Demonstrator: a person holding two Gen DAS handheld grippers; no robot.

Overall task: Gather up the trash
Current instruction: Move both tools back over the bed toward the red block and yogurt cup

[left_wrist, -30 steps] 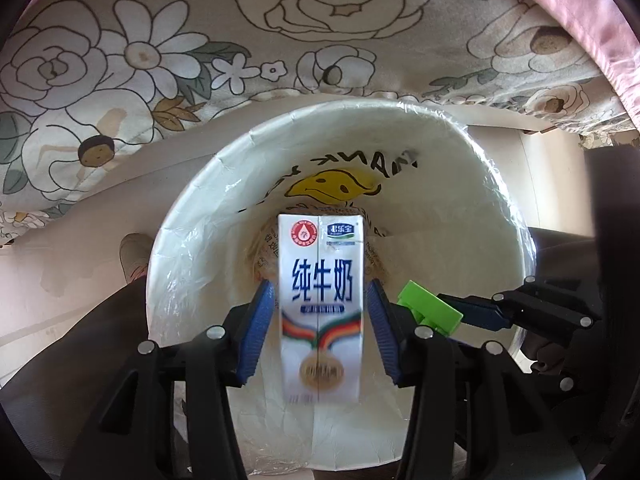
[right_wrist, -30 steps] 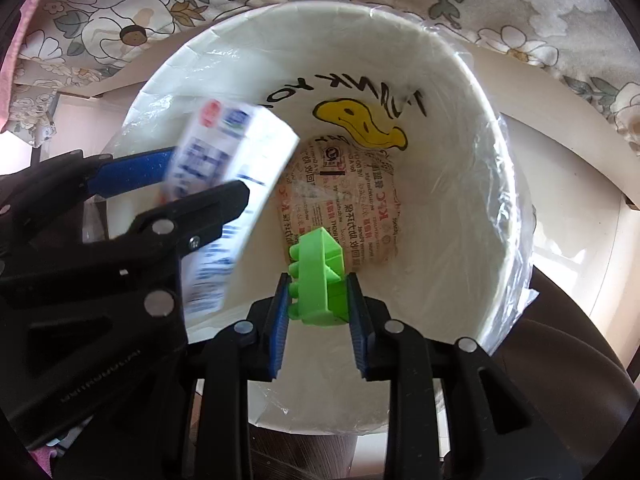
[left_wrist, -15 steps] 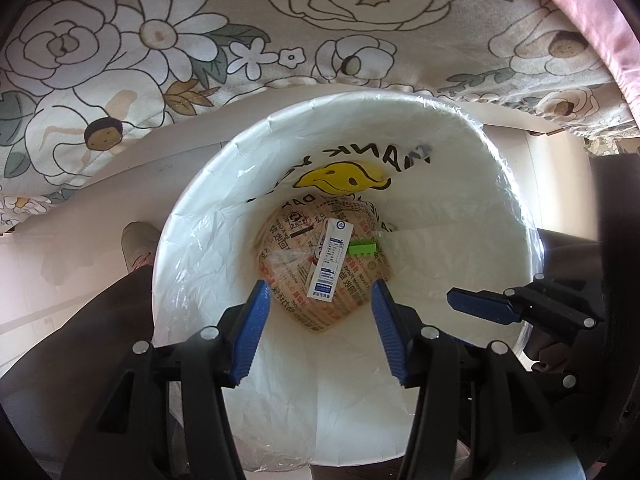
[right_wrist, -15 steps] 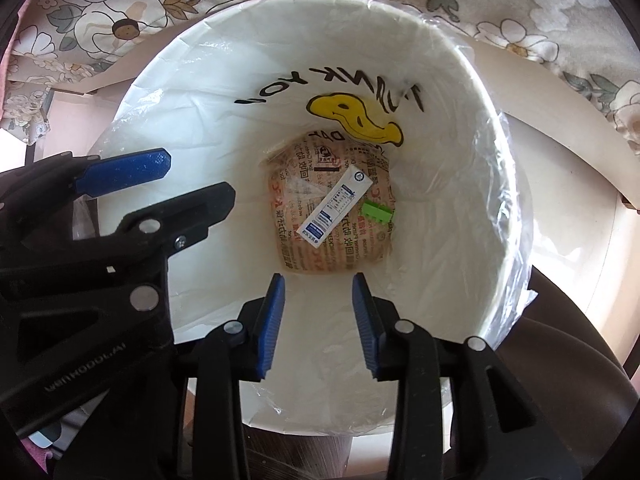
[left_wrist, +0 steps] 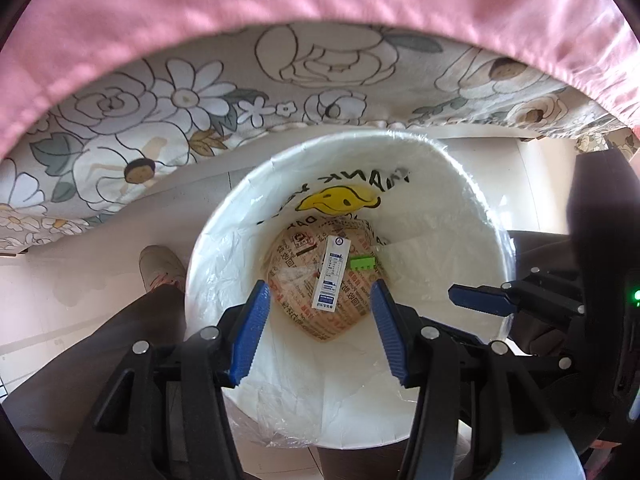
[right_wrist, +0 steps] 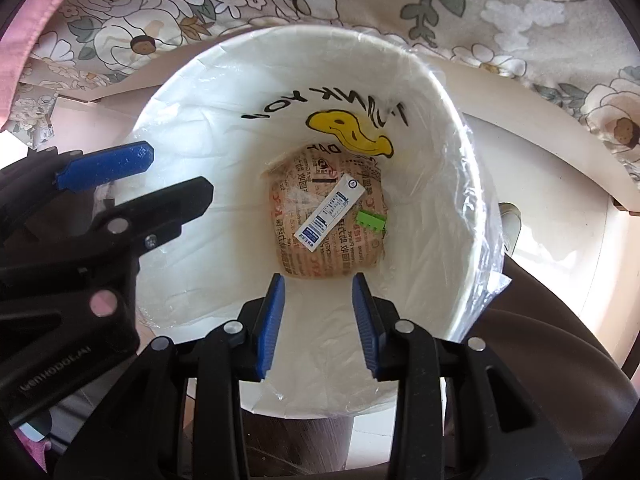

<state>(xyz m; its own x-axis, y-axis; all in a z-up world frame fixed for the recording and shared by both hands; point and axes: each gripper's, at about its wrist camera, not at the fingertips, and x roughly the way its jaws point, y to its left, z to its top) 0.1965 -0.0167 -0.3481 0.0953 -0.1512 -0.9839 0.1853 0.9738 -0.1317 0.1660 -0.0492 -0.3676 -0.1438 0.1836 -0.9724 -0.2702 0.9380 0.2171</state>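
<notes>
changed: carton and green block have left my tongs and now lie in the bin.
left wrist: left gripper (left_wrist: 320, 332) spread, empty; milk carton (left_wrist: 331, 275) straight below, long axis running away from me.
right wrist: right gripper (right_wrist: 319, 324) spread, empty (green block (right_wrist: 372, 222) beside the carton); bin (right_wrist: 440, 92) holds both.

Left claw (left_wrist: 320, 330) and right claw (right_wrist: 319, 320) side by side, pointing down, both agape, empty.
</notes>
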